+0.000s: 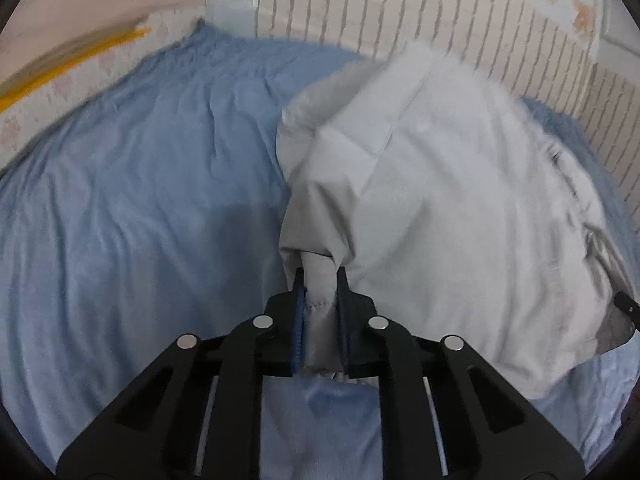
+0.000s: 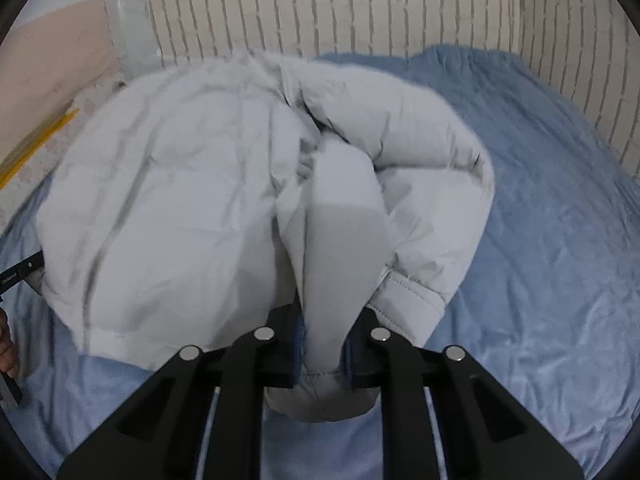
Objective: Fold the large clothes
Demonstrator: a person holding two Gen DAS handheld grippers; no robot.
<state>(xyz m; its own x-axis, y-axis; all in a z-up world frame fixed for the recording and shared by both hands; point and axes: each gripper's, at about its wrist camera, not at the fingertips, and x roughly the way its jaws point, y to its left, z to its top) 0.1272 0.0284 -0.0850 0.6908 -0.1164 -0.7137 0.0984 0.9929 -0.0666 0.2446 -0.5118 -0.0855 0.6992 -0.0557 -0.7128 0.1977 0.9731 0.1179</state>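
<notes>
A large pale grey puffer jacket [image 1: 440, 184] lies bunched on a blue bedsheet [image 1: 140, 200]. My left gripper [image 1: 320, 280] is shut on a stitched edge of the jacket at its near left side. In the right wrist view the jacket [image 2: 192, 208] fills the middle of the frame, and my right gripper [image 2: 324, 312] is shut on a thick fold of it, which bulges up between the fingers. A cuff [image 2: 412, 300] lies just right of that gripper. The other gripper's black tip [image 2: 24, 272] shows at the left edge.
A white slatted headboard or wall [image 2: 360, 12] runs behind the bed. A pink wall with a yellow stripe [image 1: 60, 64] lies to the left. The blue sheet [image 2: 560, 240] spreads to the right of the jacket. A hand [image 2: 8, 344] shows at the left edge.
</notes>
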